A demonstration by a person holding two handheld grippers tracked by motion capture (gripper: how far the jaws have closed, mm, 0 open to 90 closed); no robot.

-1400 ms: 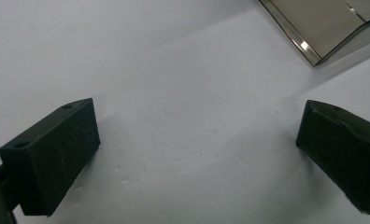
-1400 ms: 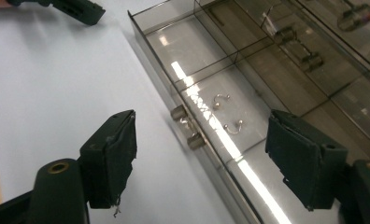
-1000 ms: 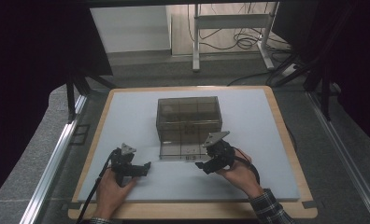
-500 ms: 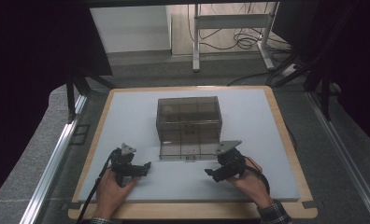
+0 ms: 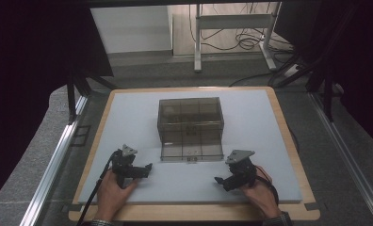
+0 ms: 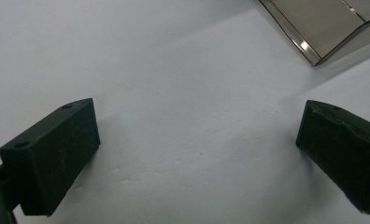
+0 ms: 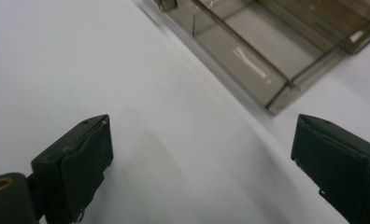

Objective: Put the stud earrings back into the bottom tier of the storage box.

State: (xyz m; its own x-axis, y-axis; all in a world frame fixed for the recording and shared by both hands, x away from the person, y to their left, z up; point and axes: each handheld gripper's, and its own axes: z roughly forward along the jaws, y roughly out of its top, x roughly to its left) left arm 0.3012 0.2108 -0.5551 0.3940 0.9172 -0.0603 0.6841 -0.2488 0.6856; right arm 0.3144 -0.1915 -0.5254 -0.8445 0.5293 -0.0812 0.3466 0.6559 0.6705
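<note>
Box [image 5: 190, 127] sits mid-mat [image 5: 269, 141], smoky clear plastic with inner dividers, front panel folded down flat toward me. Both my grippers are on the near side of it, apart from it. Left gripper [image 5: 144, 168] is off the box's front-left corner, jaws spread wide, nothing between them; in its own view I see bare mat and just the box corner [image 6: 323, 28] top right. Right gripper [image 5: 220, 180] is off the front-right corner, jaws also wide apart and empty; its view shows the box's lowered panel [image 7: 262, 51] ahead, up and right of centre. Versus a second ago: right gripper was up at the box's front edge, now pulled back toward me and clear of it. Left gripper and box unchanged.
</note>
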